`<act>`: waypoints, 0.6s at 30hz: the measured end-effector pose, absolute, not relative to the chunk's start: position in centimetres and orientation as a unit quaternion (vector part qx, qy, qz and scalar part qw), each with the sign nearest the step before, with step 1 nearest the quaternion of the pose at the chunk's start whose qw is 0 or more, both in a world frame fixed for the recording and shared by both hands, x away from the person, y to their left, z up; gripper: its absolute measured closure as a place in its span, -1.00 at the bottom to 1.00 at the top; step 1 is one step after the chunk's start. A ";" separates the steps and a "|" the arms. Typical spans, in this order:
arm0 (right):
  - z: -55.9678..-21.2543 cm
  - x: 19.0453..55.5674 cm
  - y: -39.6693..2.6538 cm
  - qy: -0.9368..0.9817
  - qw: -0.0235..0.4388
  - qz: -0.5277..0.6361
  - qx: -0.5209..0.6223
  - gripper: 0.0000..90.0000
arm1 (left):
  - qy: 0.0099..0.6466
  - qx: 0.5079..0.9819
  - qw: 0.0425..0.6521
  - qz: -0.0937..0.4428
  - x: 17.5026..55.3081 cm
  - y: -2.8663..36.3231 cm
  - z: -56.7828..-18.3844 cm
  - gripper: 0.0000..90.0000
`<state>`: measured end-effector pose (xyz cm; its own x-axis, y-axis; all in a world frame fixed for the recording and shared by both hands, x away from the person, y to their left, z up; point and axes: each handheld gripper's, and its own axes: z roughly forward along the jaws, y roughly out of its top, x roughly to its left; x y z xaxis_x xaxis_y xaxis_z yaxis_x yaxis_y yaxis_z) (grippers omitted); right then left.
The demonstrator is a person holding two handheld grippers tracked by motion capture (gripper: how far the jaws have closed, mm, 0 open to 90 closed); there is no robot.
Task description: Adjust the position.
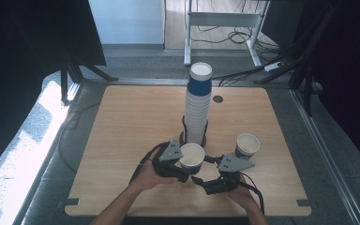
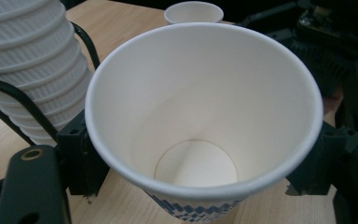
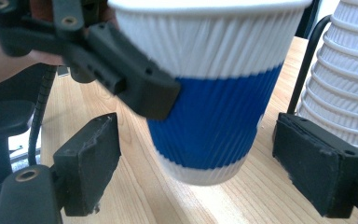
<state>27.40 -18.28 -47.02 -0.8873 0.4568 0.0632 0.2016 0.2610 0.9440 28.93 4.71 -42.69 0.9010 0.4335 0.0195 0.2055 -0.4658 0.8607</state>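
- Landmark: the tall stack of paper cups (image 1: 198,105), standing upright in a black wire holder (image 1: 184,129) near the table's middle.
- Nearest the person, on the near side of the stack: a single paper cup (image 1: 191,157), white ribbed wall with a blue band, mouth up. Its inside is white and empty down to the base.
- Left gripper (image 2: 196,163) has its jaws clamped on this cup, one on each side of the wall just under the rim. In the right gripper view the cup appears lifted clear of the wooden table (image 1: 131,122), tilted slightly.
- Right gripper (image 3: 214,163) sits just on the near-right of the stack; its jaws are spread wide on either side of the held cup's lower half, not touching it.
- Right of the stack, a little apart: a second paper cup (image 1: 247,146), upright on the table, interior white and empty as far as visible.
- The stack itself: many nested ribbed cups; the topmost shows a blue band and an open white mouth.
- Behind the stack: a small round hole (image 1: 218,99) in the tabletop.
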 end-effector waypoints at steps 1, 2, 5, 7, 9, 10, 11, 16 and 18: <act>-47.0 27.4 -18.3 0.786 0.111 0.571 0.210 -0.66 | 0.186 0.850 0.478 0.120 28.9 4.6 -42.7 -0.54; -47.0 27.4 -18.2 0.786 0.110 0.571 0.210 -0.66 | 0.184 0.851 0.477 0.121 28.9 4.5 -42.7 -0.54; -47.1 27.4 -17.9 0.790 0.111 0.566 0.209 -0.67 | 0.177 0.854 0.475 0.118 28.8 4.3 -42.6 -0.54; -47.1 27.5 -17.7 0.794 0.113 0.561 0.205 -0.67 | 0.172 0.855 0.474 0.118 28.7 4.2 -42.6 -0.54; -47.2 27.5 -17.4 0.796 0.116 0.558 0.204 -0.67 | 0.170 0.857 0.473 0.116 28.7 4.1 -42.6 -0.54; -47.3 27.6 -17.3 0.798 0.116 0.556 0.203 -0.67 | 0.167 0.857 0.473 0.115 28.7 4.0 -42.6 -0.55; -47.3 27.6 -17.2 0.798 0.116 0.556 0.203 -0.67 | 0.165 0.858 0.473 0.111 28.7 4.0 -42.7 -0.55; -47.5 27.7 -16.9 0.802 0.123 0.548 0.203 -0.59 | 0.158 0.863 0.468 0.107 28.5 3.6 -42.9 -0.55; -47.6 27.6 -16.8 0.804 0.127 0.545 0.201 -0.53 | 0.157 0.864 0.468 0.102 28.5 3.5 -43.0 -0.55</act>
